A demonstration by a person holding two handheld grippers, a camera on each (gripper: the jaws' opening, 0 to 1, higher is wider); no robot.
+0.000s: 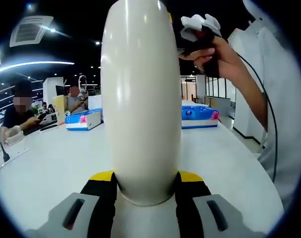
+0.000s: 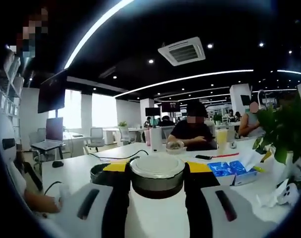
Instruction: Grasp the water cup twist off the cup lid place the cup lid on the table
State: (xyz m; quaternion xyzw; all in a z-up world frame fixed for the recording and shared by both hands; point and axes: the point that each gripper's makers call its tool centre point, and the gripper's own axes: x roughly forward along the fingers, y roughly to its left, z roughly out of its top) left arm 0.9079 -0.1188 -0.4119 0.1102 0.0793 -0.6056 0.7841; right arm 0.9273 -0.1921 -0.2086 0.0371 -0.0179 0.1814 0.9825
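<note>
**Cup in your left tool, lid in your right**

Your left tool (image 1: pixel 146 191) is pinching the water cup (image 1: pixel 140 99) near its base, the yellow-tipped jaws pressed against either side of the cream body. In the left gripper view the cup stands upright above the white desk (image 1: pixel 51 168), running to the top of the frame. Your right hand (image 1: pixel 210 52) shows at the upper right of that view, beside the top of the cup, with a cable trailing down from it.

Your right tool (image 2: pixel 157 181) is pinching the cup lid (image 2: pixel 157 173), a round piece with a pale top and dark rim, held flat between the jaws above the desk.

Blue tissue packs (image 1: pixel 199 116) lie farther back on the desk. In the right gripper view a green plant (image 2: pixel 284 131) stands at the right, and a seated person (image 2: pixel 192 131) is behind the lid.
</note>
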